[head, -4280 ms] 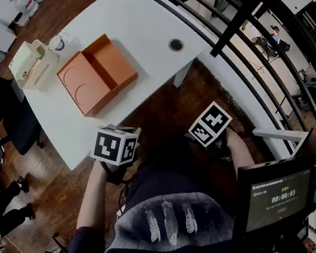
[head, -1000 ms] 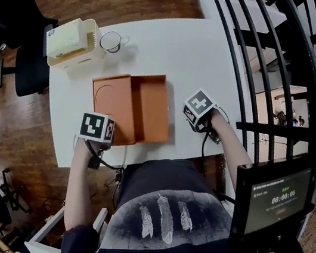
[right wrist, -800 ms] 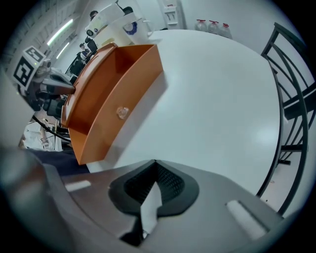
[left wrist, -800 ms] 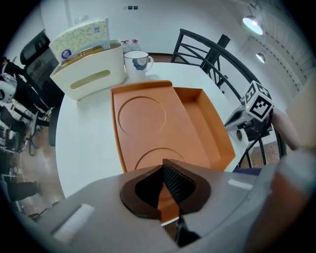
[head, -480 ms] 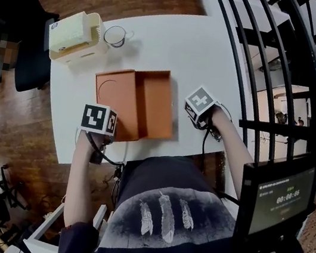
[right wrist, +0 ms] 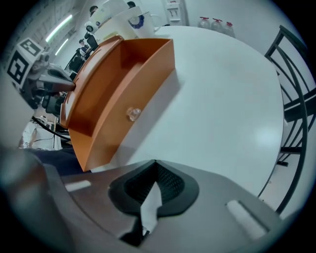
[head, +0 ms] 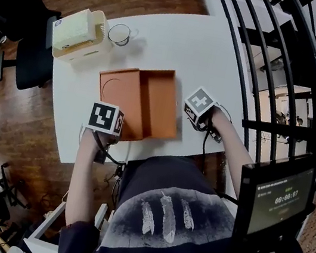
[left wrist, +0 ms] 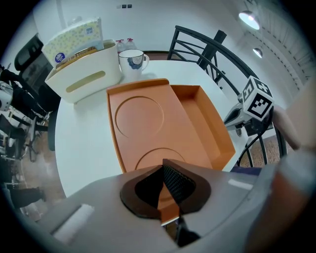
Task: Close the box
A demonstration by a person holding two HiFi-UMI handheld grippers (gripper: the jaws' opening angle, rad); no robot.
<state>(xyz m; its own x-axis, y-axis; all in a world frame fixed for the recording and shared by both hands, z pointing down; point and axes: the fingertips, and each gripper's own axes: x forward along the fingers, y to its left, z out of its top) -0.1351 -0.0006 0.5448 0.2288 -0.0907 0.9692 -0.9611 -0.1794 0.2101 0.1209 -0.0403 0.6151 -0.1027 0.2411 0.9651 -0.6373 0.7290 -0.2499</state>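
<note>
Head view: box (head: 150,100) at table (head: 179,42) near edge; left tongs (left wrist: 164,168), right tongs (right wrist: 154,168) clenched, flanking

The white table (head: 179,42) carries an open orange box (head: 161,100) near its front edge, its lid (head: 119,99) lying flat alongside, with a cream holder (head: 80,36) and a mug (head: 119,34) side by side behind.

The box (head: 161,102) sits open on the worktop (head: 185,43), its lid (head: 120,99) folded out flat to the left. Behind it, near the far left corner, stands a tissue holder (head: 80,33) with a mug (head: 120,34) just to its right. The left tongs (left wrist: 168,192) hang over the lid's near edge. The right tongs (right wrist: 148,200) are beside the box's right wall.
</note>
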